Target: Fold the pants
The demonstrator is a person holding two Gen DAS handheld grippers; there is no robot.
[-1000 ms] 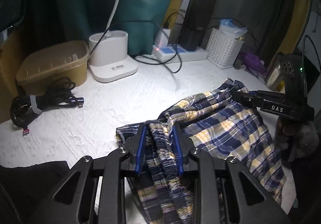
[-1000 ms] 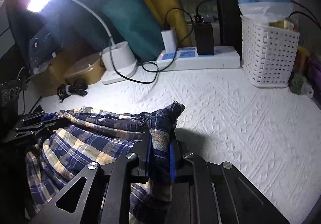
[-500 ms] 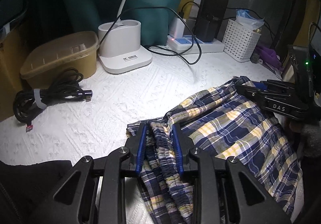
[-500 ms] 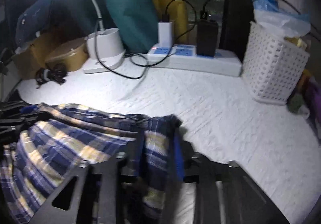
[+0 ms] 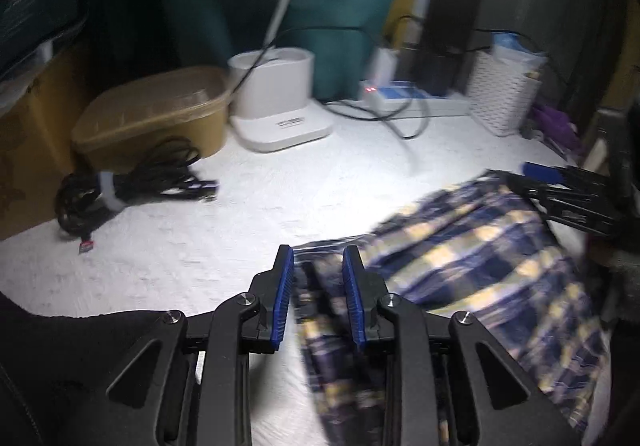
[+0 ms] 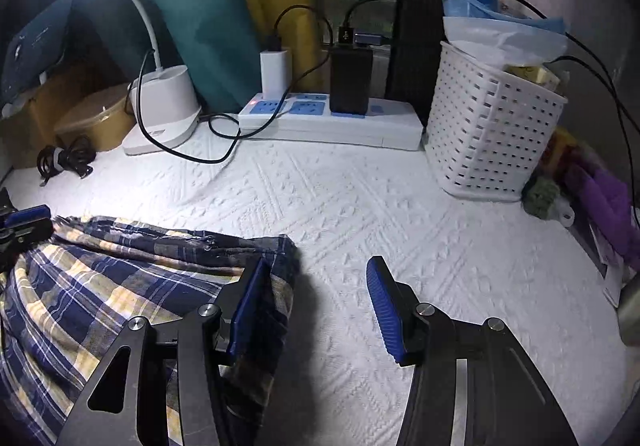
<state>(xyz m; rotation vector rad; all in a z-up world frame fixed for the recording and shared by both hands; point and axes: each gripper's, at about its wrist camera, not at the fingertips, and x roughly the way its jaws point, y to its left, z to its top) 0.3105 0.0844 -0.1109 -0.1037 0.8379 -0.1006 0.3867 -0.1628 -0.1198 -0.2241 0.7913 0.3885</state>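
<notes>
Blue, yellow and white plaid pants (image 5: 460, 258) lie bunched on the white textured tabletop (image 6: 360, 214). My left gripper (image 5: 319, 278) is shut on a gathered edge of the pants, which fills the gap between its blue pads; this view is blurred. In the right wrist view, my right gripper (image 6: 318, 266) has its jaws opening, well apart. The pants' corner (image 6: 280, 278) drapes against its left finger only, and bare table shows between the pads. Each gripper shows in the other's view: the right gripper (image 5: 552, 182) at the pants' far edge, the left gripper (image 6: 24, 218) at the left border.
Along the back stand a brown tub (image 5: 156, 114), a white lamp base (image 6: 168, 102), a power strip (image 6: 332, 118) with chargers and trailing cables, and a white basket (image 6: 492, 130). A coiled black cable (image 5: 128, 186) lies at the left. Purple items (image 6: 612, 202) sit at the right.
My right gripper has opened and let go of the pants' corner, which now rests against its left finger. My left gripper keeps its hold on the pants.
</notes>
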